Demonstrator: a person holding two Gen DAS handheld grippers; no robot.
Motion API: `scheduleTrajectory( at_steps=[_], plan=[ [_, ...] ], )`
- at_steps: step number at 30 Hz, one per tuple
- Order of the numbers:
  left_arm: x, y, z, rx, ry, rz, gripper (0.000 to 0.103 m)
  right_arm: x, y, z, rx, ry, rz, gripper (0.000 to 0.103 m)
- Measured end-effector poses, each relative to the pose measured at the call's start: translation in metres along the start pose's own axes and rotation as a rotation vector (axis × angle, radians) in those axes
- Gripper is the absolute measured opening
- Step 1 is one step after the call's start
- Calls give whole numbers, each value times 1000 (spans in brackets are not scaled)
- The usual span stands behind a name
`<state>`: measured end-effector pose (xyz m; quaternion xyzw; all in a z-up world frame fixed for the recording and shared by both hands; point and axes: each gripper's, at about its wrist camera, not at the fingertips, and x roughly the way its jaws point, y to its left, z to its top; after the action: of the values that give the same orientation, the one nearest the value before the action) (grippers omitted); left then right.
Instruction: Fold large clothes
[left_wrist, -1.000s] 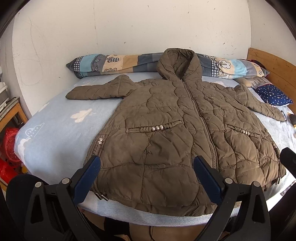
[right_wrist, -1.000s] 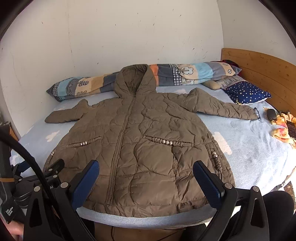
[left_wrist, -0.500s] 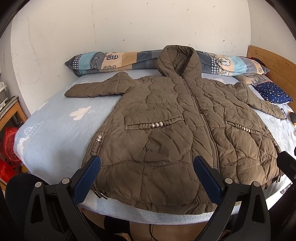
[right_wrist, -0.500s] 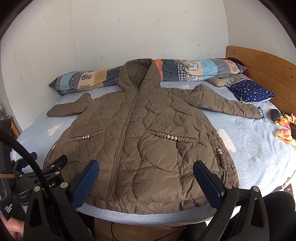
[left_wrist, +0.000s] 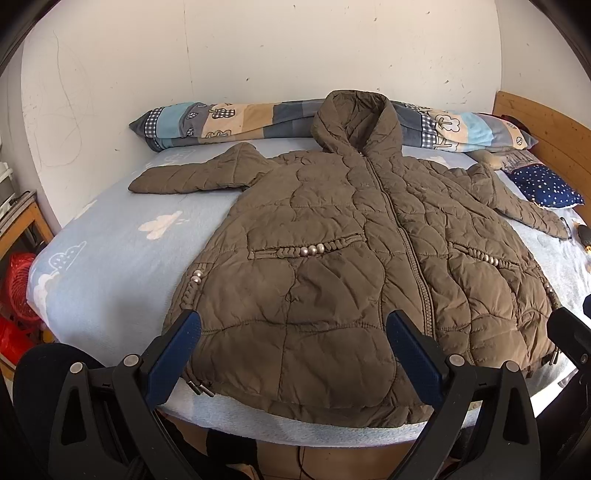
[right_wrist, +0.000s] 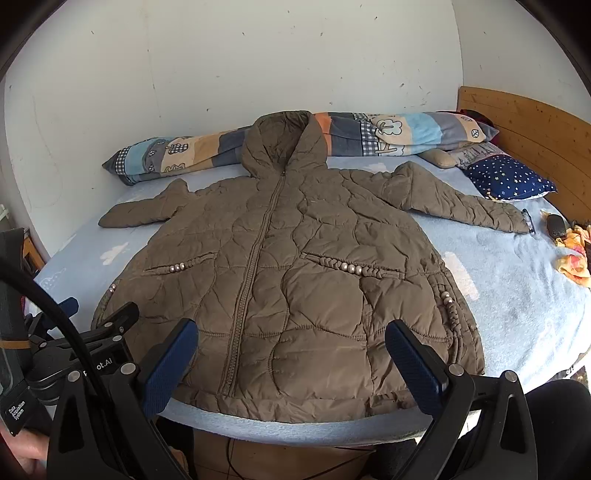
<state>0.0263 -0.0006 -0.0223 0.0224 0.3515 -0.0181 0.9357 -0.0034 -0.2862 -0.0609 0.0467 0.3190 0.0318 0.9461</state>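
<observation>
A brown quilted hooded jacket (left_wrist: 351, 258) (right_wrist: 295, 266) lies flat, front up and zipped, on a light blue bed sheet (left_wrist: 110, 258) (right_wrist: 517, 302), both sleeves spread out sideways. My left gripper (left_wrist: 291, 332) hovers open above the hem on the jacket's left half, nothing between its blue pads. Over the hem near the zipper, my right gripper (right_wrist: 290, 332) is open too and holds nothing. The left gripper's body (right_wrist: 92, 350) shows at the lower left of the right wrist view.
A rolled patchwork quilt (left_wrist: 229, 122) (right_wrist: 388, 133) lies along the wall behind the hood. A starry blue pillow (right_wrist: 511, 179) and wooden headboard (right_wrist: 535, 125) are at the right, with small items (right_wrist: 570, 251) on the sheet. Red baskets (left_wrist: 16, 284) stand left of the bed.
Both grippers have moved forward and lower toward the jacket's hem; the jacket fills more of each view. Nothing was grasped, and the jacket has not shifted.
</observation>
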Motion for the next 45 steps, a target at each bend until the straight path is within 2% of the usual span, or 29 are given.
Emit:
scheduleTrajectory(
  at_steps=[8, 12, 19, 24, 28, 32, 35, 39, 40, 42, 45],
  plan=[
    [2, -6, 5, -6, 9, -19, 100, 2, -15, 0, 45, 6, 7, 103],
    [4, -6, 28, -6, -8, -38, 100, 8, -39, 10, 99, 12, 8, 103],
    [2, 11, 110, -38, -155, -9, 100, 10, -109, 60, 220, -69, -78, 103],
    [29, 14, 168, -41, -162, -11, 100, 14, -155, 92, 270, -105, -135, 103],
    [66, 7, 198, -42, -137, -17, 100, 33, -194, 114, 320, -86, -160, 103],
    [94, 4, 198, -43, -115, -38, 100, 67, -250, 130, 456, -33, -147, 103],
    [117, 8, 192, -73, -27, -68, 100, 86, -294, 131, 570, -20, -174, 103],
    [131, 7, 185, -79, 30, -86, 100, 111, -329, 134, 616, 1, -169, 103],
    [133, 5, 183, -71, 38, -90, 100, 116, -338, 133, 654, 3, -141, 103],
    [136, 3, 181, -56, 47, -98, 100, 121, -353, 133, 703, -7, -103, 103],
    [138, 0, 180, -50, 54, -108, 100, 130, -372, 135, 730, -2, -104, 103]
  ],
)
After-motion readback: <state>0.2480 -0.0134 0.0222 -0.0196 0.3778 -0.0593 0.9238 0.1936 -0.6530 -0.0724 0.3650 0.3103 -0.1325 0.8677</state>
